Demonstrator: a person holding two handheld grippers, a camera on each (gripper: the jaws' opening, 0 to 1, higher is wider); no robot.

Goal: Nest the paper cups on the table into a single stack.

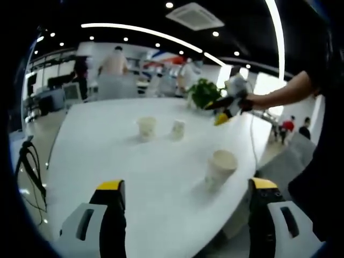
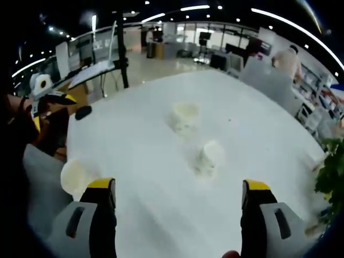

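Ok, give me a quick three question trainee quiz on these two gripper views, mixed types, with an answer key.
1. True or false: the paper cups are already nested in one stack.
2. How many paper cups stand on the white table in the left gripper view? A) one B) three C) five
3. Fill in: the left gripper's jaws are ____.

Key:
1. False; near cup, middle cup and far cup stand apart.
2. B
3. open, holding nothing.
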